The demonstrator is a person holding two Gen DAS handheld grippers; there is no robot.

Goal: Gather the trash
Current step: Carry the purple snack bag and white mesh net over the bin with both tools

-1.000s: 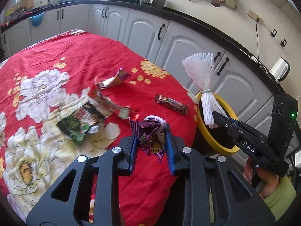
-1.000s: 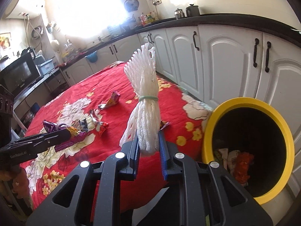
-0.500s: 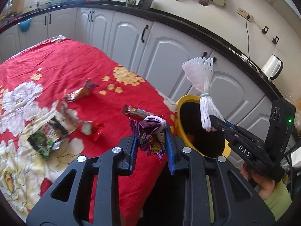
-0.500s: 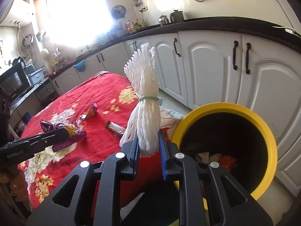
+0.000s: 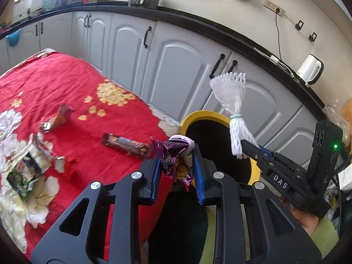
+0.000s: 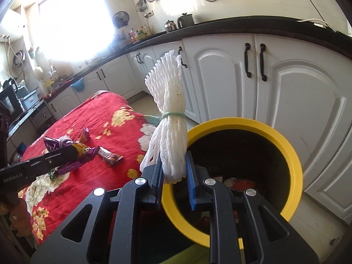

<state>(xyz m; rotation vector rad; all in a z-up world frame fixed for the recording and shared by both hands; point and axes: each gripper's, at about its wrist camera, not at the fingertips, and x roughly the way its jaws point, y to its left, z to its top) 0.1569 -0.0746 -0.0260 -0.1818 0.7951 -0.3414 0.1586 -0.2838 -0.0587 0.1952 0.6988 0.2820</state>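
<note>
Trash is in both claws now, and both have swung away from the red floral counter [image 5: 66, 83] toward the yellow bin [image 6: 290, 154], which fills far more of each view than it did a second ago. The left claw [image 5: 178, 171] is clamped on a crumpled purple snack wrapper [image 5: 173, 156], carried past the counter's edge with the bin's rim just beyond it. The right claw [image 6: 173, 171] is clamped on a white foam net bundle [image 6: 169, 121] tied with a green band, standing upright between its blue pads, right at the near rim of the bin. Some trash already lies in the bin's bottom. My judgement: the carry is nearly over and release over the opening comes next. Left on the counter are a brown candy bar wrapper [image 5: 125, 145], a small foil wrapper [image 5: 57, 118] and a green packet [image 5: 22, 171], so more trips remain.
</note>
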